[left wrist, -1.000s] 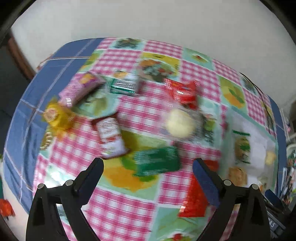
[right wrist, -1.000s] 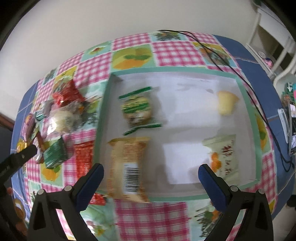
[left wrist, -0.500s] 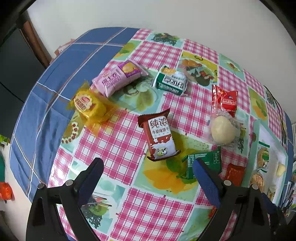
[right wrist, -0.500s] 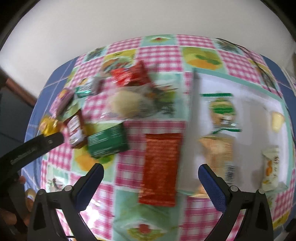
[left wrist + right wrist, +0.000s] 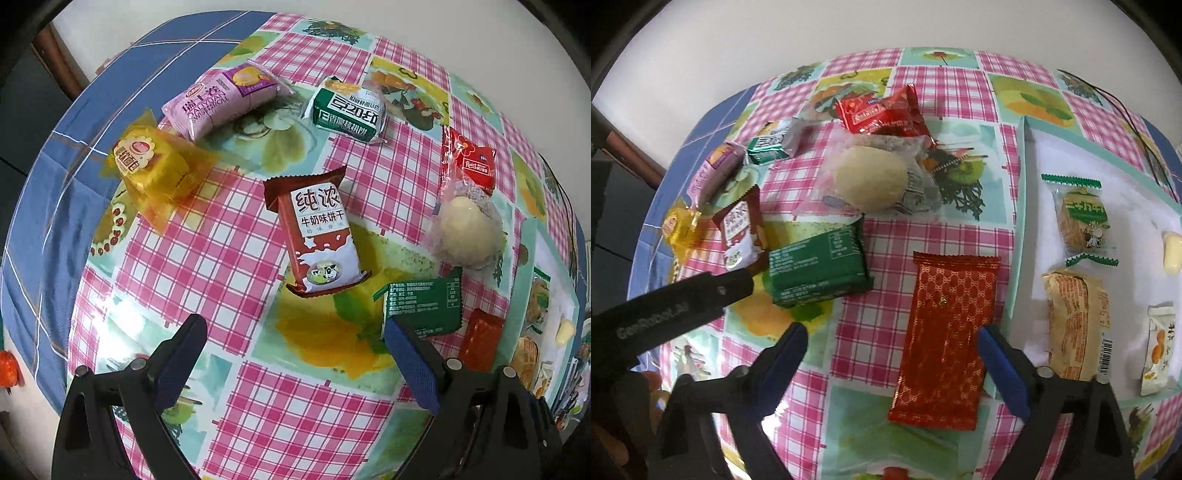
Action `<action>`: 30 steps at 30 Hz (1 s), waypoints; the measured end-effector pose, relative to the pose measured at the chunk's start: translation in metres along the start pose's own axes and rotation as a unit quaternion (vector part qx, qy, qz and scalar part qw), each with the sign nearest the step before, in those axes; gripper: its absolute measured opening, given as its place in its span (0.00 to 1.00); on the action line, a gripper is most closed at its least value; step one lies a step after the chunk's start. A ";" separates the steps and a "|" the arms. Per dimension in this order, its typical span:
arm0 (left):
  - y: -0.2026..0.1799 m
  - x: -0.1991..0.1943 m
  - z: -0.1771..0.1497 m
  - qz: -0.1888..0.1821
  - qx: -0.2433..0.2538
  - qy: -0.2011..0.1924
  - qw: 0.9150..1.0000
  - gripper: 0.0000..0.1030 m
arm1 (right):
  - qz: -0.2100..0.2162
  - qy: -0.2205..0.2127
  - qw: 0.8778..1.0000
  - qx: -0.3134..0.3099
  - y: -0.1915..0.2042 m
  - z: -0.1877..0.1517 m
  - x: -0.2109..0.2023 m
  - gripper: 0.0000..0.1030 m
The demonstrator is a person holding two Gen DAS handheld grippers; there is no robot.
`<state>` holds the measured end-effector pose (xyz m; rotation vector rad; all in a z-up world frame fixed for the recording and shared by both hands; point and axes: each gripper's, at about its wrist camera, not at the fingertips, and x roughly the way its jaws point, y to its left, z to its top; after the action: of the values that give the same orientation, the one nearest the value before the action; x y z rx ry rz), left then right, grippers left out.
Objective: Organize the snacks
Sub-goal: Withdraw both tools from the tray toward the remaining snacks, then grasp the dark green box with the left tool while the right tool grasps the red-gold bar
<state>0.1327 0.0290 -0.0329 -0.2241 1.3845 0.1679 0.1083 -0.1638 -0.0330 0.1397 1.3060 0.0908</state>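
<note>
Across the checked pink-and-green cloth on the surface, snack packets lie scattered. Low in the left wrist view, the left claw hangs above the cloth with its jaws spread wide and nothing between them. Just above it, at the frame's centre, lies a brown milk biscuit packet. A dark green packet sits to its lower right, touching the tip of the claw's right finger in the picture. Further up are a yellow wrapped cake at left, a pink Swiss roll pack, a green-and-white packet and a small red packet above a pale round bun in clear wrap.

Low in the right wrist view, the right claw is also wide open and empty. A long red patterned packet lies between its fingers, under them. At the right of that frame stands a shallow white tray with a teal rim, holding a green-trimmed biscuit, a tan packet, a pale yellow piece and a white packet with orange print.
</note>
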 end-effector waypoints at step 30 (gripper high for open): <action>-0.010 -0.002 0.000 -0.010 0.012 0.000 1.000 0.94 | 0.061 0.012 0.998 0.000 0.002 -0.003 0.008 0.66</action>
<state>0.1352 0.0192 -0.0301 -0.2187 1.3825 0.1342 0.1073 -0.1603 -0.0412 0.2188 1.3208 0.1980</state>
